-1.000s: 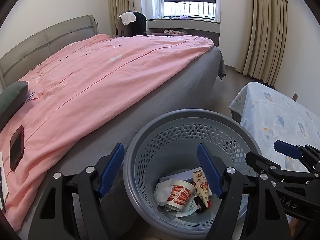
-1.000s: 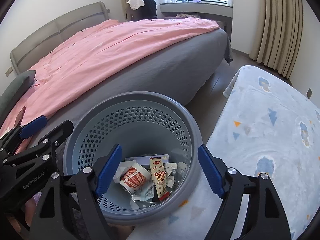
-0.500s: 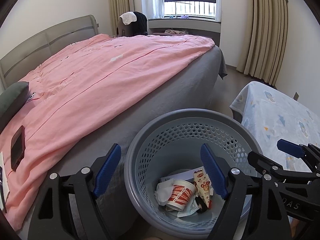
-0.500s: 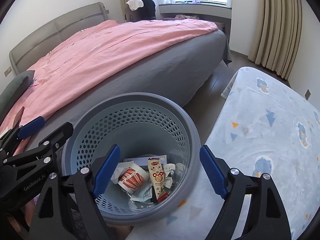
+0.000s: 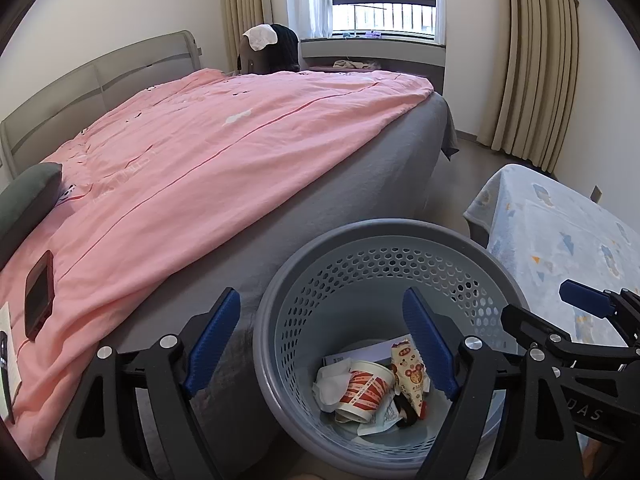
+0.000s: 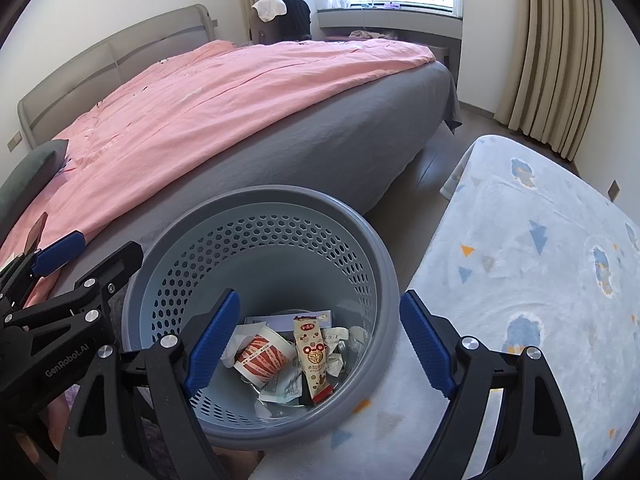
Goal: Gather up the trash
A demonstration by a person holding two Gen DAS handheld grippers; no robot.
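Note:
A grey perforated waste basket stands on the floor between the bed and a blanket-covered surface. Inside lie a red-and-white paper cup, a beige snack wrapper, crumpled tissue and paper scraps. My left gripper hovers over the basket's left rim. Its jaws are opening and nothing is between them. My right gripper hangs over the basket's right side, open and empty. Each gripper shows at the edge of the other's view.
A bed with a pink quilt and grey sheet fills the left. A dark phone and a grey pillow lie near its head. A pale blue patterned blanket covers the surface on the right. Curtains hang behind.
The left gripper's blue fingers have spread a little wider apart. Both hands have stayed over the basket and the trash inside has not moved.

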